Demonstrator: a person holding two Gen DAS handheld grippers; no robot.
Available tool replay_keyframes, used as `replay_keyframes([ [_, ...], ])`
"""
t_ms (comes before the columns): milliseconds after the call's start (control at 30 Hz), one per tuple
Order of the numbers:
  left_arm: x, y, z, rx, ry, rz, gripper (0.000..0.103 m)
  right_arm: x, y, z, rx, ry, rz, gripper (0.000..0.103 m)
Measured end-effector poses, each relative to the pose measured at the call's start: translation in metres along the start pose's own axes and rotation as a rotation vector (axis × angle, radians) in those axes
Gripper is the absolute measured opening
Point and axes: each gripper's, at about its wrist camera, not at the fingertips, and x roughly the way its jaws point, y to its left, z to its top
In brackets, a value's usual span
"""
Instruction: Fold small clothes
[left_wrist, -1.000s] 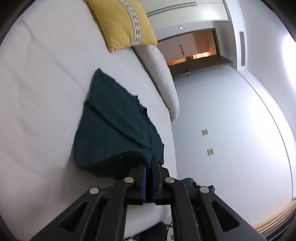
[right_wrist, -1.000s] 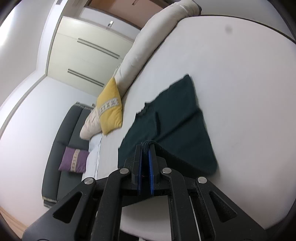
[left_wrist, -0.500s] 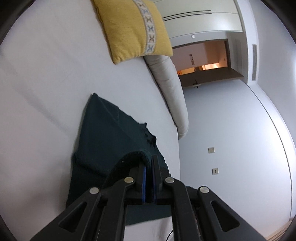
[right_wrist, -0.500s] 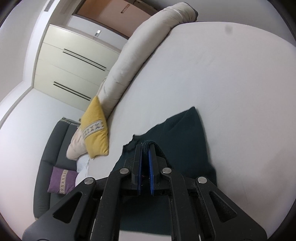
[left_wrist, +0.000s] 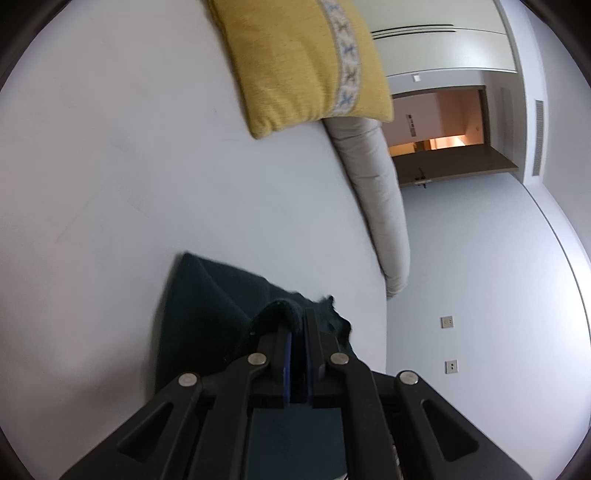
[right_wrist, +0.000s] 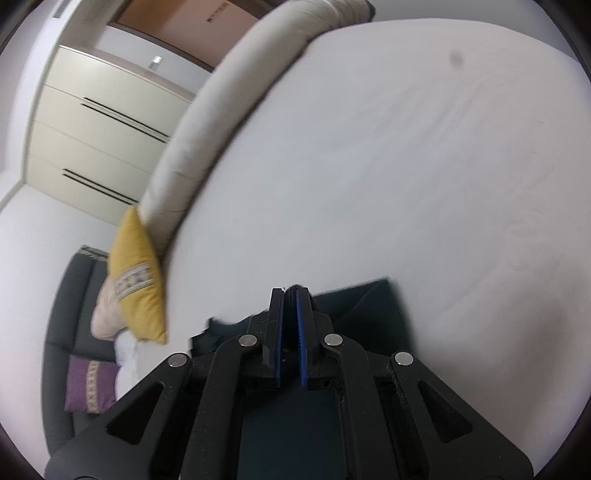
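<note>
Mid-fold: both grippers are clamped on the near hem of the dark green garment (left_wrist: 214, 302), which lies on the white bed (left_wrist: 110, 184). The left gripper (left_wrist: 295, 332) has its fingers nearly together w/ a fabric edge pinched between them, and the right gripper (right_wrist: 290, 306) is the same, narrow gap w/ cloth in it. The hem looks lifted over the rest of the garment toward the yellow pillow (left_wrist: 306, 62), so next is prob. to lay it flat w/ edges matched, then release.
</note>
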Motion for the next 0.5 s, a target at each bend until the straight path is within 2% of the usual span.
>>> replay_keyframes([
  [67, 0.013, 0.009, 0.006, -0.016, 0.012, 0.037, 0.009, 0.02, -0.007, 0.008, 0.019, 0.003, -0.023, 0.008],
  [133, 0.02, 0.017, 0.01, -0.032, 0.012, 0.05, 0.024, 0.032, -0.016, 0.016, 0.048, -0.015, -0.048, 0.01],
  [200, 0.018, 0.019, 0.009, -0.036, 0.01, 0.035, 0.051, 0.042, -0.022, 0.021, 0.069, -0.025, -0.058, 0.013],
  [233, 0.017, 0.018, 0.009, -0.034, 0.004, 0.032, 0.055, 0.044, -0.025, 0.023, 0.067, -0.021, -0.064, 0.019],
  [300, 0.013, 0.016, 0.009, -0.035, -0.01, 0.031, 0.069, 0.048, -0.026, 0.024, 0.034, -0.021, -0.079, 0.02],
  [500, -0.013, 0.001, 0.006, -0.008, -0.054, 0.017, 0.072, 0.037, -0.008, 0.008, -0.068, -0.034, -0.088, 0.02],
])
